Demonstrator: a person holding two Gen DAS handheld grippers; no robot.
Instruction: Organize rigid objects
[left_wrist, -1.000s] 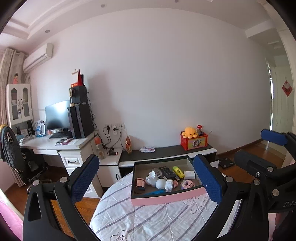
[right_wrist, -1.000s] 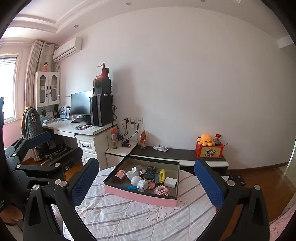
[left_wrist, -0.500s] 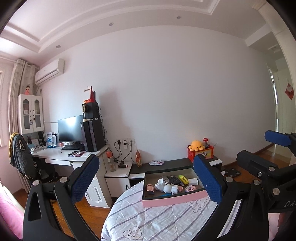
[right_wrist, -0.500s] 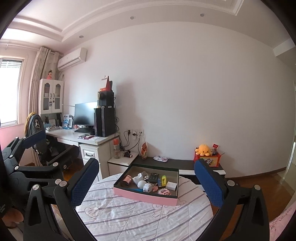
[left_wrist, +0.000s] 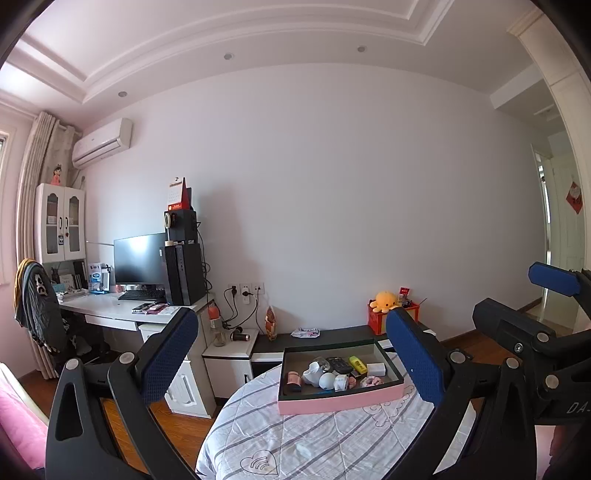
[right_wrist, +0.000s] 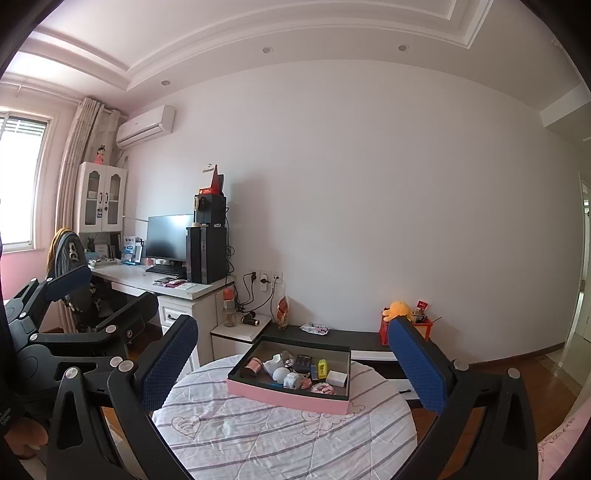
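A pink box (left_wrist: 338, 401) (right_wrist: 284, 397) with a dark inside stands on a round table with a striped cloth (left_wrist: 314, 443) (right_wrist: 280, 435). It holds several small things: a black remote (left_wrist: 340, 364), a yellow item (left_wrist: 357, 363), a white block (left_wrist: 375, 368), a white ball (left_wrist: 326, 380), a pink roll (left_wrist: 293, 378). My left gripper (left_wrist: 291, 354) is open and empty, held back from the box and above the table. My right gripper (right_wrist: 291, 358) is open and empty too. The right gripper also shows at the right edge of the left wrist view.
A white desk (left_wrist: 122, 310) with monitor and computer tower stands at the left. A low dark cabinet (left_wrist: 325, 338) along the wall carries a red box with an orange plush toy (left_wrist: 386, 301). A chair with a jacket (left_wrist: 37, 306) is far left. A doorway (left_wrist: 554, 266) is at the right.
Both grippers have pulled back and tilted up: the box and table look smaller and lower in both views, and more ceiling shows. Both stay open and empty.
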